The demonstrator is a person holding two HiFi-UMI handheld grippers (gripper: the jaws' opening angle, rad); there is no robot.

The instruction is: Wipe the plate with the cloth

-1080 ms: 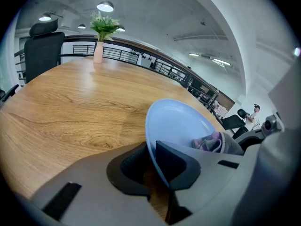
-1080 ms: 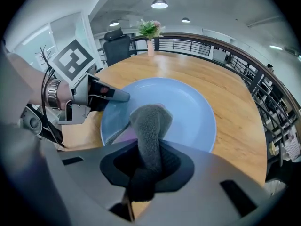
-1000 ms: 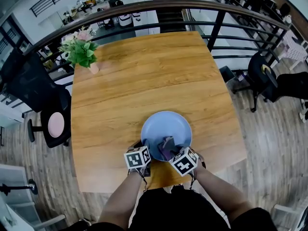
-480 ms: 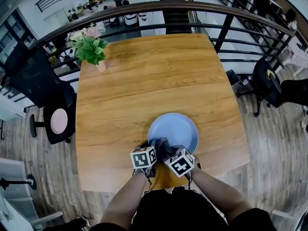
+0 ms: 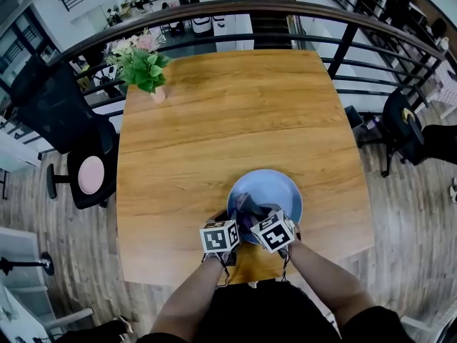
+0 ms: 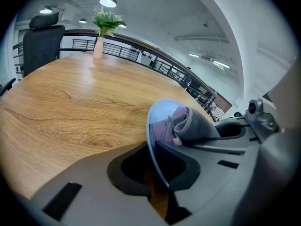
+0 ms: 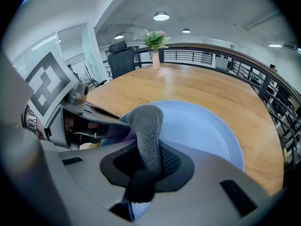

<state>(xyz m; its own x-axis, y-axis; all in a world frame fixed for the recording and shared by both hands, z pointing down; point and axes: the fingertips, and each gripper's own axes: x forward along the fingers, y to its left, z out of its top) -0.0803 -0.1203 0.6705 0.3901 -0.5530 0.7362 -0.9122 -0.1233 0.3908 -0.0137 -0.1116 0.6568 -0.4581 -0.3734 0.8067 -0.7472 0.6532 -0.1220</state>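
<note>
wooden table (image 5: 214,134) holds plate (image 5: 280,186), right gripper (image 7: 146,173) clamping cloth (image 7: 146,128) inside.

Your plate (image 5: 277,186) is round and pale blue, and lies by the counter's (image 5: 214,120) near edge. Your cloth (image 5: 248,207), grey and purple, sits bunched on its near side, one fold upright.

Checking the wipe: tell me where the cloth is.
In the right gripper view the cloth is pinched between the fingers of the right gripper, over the near side of the blue plate.
</note>
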